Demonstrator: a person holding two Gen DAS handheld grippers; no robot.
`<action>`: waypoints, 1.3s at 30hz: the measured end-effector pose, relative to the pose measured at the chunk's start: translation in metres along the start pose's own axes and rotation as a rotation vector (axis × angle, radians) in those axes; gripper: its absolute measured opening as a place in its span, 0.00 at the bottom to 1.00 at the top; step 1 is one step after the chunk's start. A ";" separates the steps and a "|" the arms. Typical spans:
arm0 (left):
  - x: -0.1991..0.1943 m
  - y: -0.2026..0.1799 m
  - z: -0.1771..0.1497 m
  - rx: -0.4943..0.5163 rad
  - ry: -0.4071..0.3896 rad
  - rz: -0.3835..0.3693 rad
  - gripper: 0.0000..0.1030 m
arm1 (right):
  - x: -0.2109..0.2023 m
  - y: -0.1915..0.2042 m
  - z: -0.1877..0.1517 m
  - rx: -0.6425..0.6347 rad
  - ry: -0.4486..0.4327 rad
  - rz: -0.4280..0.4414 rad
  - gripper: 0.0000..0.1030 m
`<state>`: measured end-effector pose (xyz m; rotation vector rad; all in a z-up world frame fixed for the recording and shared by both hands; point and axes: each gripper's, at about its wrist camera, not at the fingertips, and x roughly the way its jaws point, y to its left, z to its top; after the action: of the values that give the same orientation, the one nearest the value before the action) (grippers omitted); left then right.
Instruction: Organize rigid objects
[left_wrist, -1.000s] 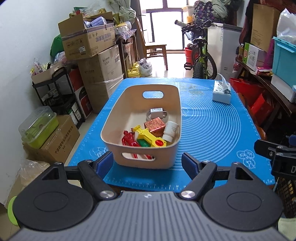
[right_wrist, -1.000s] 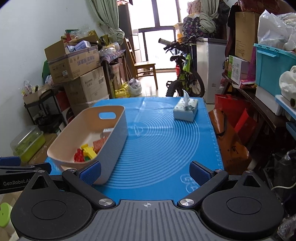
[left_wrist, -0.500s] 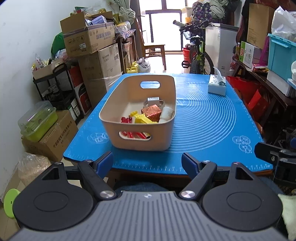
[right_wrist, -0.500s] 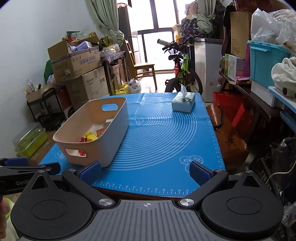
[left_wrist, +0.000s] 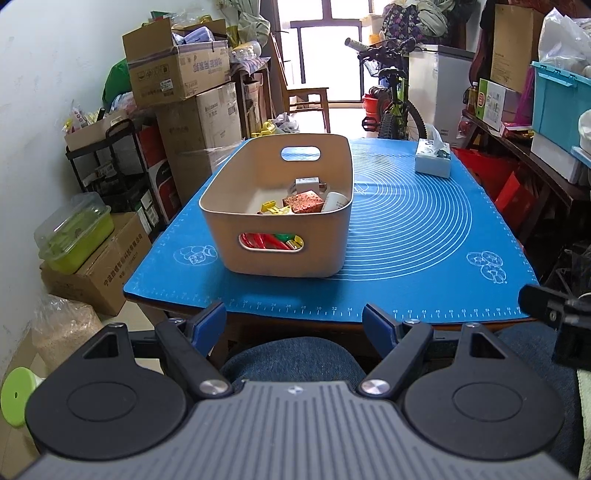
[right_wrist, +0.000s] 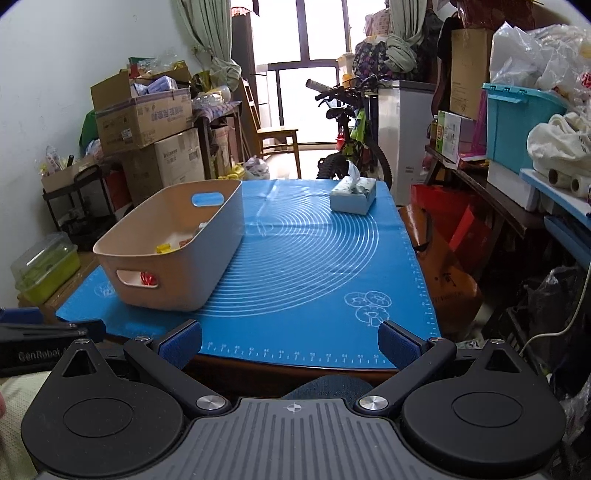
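— What can you read from where you're operating?

— On my left gripper's body (right_wrist: 40, 349), at the near left edge of the right wrist view, white lettering reads "GenRobot", cut off after that. Along the near edge of the blue mat (left_wrist: 406, 229) I see a printed ruler scale; in the left wrist view the numbers 30, 32 and 34 come through.

— And the boxes?

— The stacked cardboard boxes (left_wrist: 177, 70) at far left carry printed characters and a label, too small for me to read. Same for the green-and-white carton (right_wrist: 452, 134) on the right shelf.
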<state>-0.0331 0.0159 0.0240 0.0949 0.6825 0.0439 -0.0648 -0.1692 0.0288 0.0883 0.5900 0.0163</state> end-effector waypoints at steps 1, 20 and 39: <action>0.000 -0.001 -0.001 0.004 -0.005 -0.003 0.79 | 0.000 -0.001 -0.001 0.004 0.000 0.000 0.98; 0.002 0.000 -0.006 0.018 -0.013 -0.019 0.79 | 0.007 0.001 -0.004 -0.006 0.023 -0.023 0.98; 0.002 0.001 -0.006 0.018 -0.014 -0.019 0.79 | 0.007 0.002 -0.004 -0.009 0.027 -0.025 0.98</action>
<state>-0.0353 0.0171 0.0187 0.1057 0.6698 0.0190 -0.0610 -0.1665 0.0214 0.0724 0.6182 -0.0039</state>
